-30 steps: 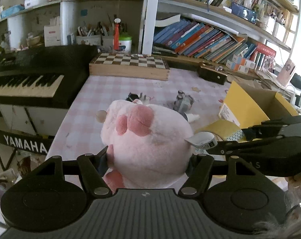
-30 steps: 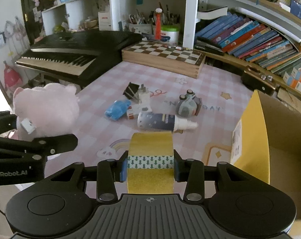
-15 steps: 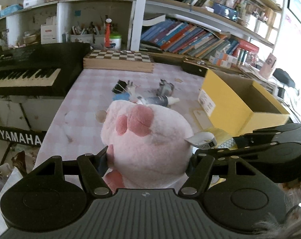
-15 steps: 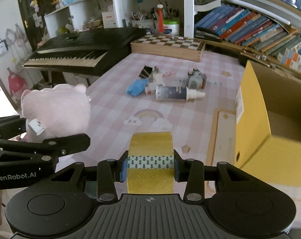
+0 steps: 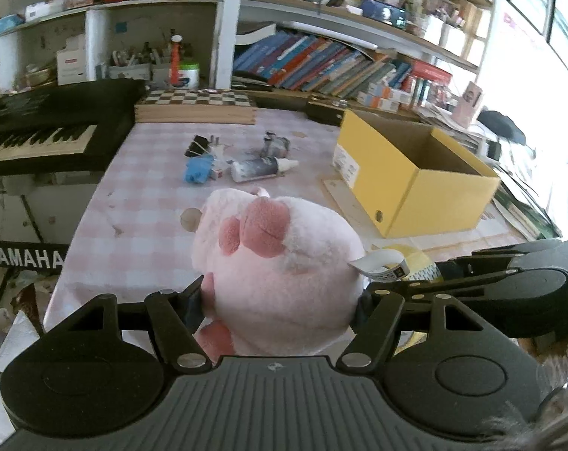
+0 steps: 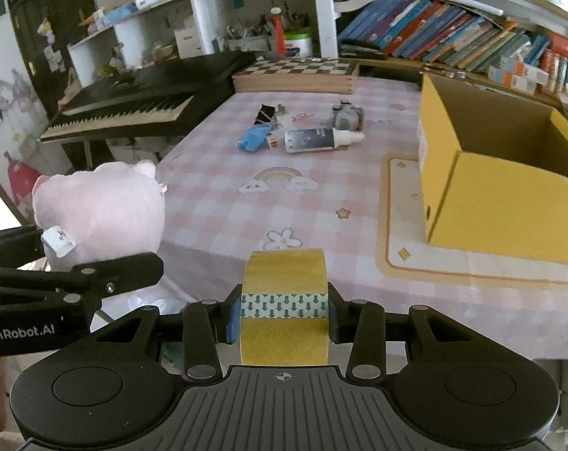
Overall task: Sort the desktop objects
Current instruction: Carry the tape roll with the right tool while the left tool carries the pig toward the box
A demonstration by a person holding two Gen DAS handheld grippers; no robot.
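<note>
A pink plush toy (image 5: pixel 280 263) fills the middle of the left wrist view, and my left gripper (image 5: pixel 278 300) is shut on its sides. The same plush (image 6: pixel 103 206) shows at the left of the right wrist view, held off the near left corner of the table. My right gripper (image 6: pixel 284 319) is shut on a yellow tape roll (image 6: pixel 284 300) with a band of green arrows, held upright over the table's near edge. An open yellow cardboard box (image 6: pixel 509 203) stands on the table to the right, also seen as the yellow box (image 5: pixel 415 188).
Mid-table lie a spray bottle (image 6: pixel 314 139), a blue item (image 6: pixel 252 137), a black binder clip (image 6: pixel 267 112) and small bottles (image 6: pixel 346 116). A chessboard box (image 6: pixel 295 75) sits at the back. A black keyboard (image 6: pixel 141 105) stands left of the table, with bookshelves behind.
Both grippers have drawn back toward the table's near edge with plush and tape still held. The items on the table look farther away, and the yellow box has come fully into view.
</note>
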